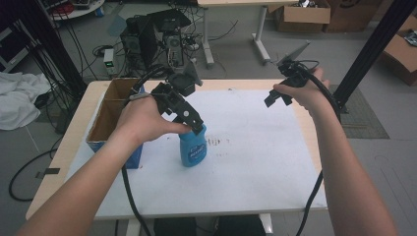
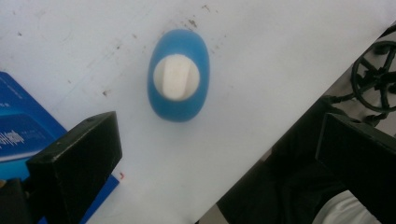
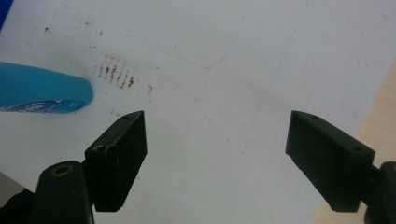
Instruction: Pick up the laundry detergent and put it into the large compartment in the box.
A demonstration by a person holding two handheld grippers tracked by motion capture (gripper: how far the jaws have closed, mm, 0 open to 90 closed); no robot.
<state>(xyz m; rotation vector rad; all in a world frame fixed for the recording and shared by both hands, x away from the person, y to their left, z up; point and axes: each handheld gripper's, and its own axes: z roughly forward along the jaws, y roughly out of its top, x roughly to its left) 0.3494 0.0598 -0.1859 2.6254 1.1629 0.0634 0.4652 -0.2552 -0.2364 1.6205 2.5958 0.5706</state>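
Hovering left tongs [image 2: 219,154] wide open above upright bottle [image 2: 178,74]; holding right tongs [image 3: 215,154] wide open, empty, at 2 o'clock over counter [image 1: 255,162].

Left hand-held gripper [image 1: 193,125] points down at 5 o'clock, jaws spread wide. Right hand-held gripper [image 1: 276,97] sits raised at 2 o'clock, jaws wide apart.

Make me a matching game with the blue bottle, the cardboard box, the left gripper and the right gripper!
Things:
1. blue bottle
2. cardboard box
3. left gripper
4. right gripper

Places or states:
A. raised over the table's right side, open, nothing between its fingers
B. standing upright on the white sheet
C. at the table's left edge, top open
D. open, right above the bottle's white cap

Pairs: 1-B, 2-C, 3-D, 4-A
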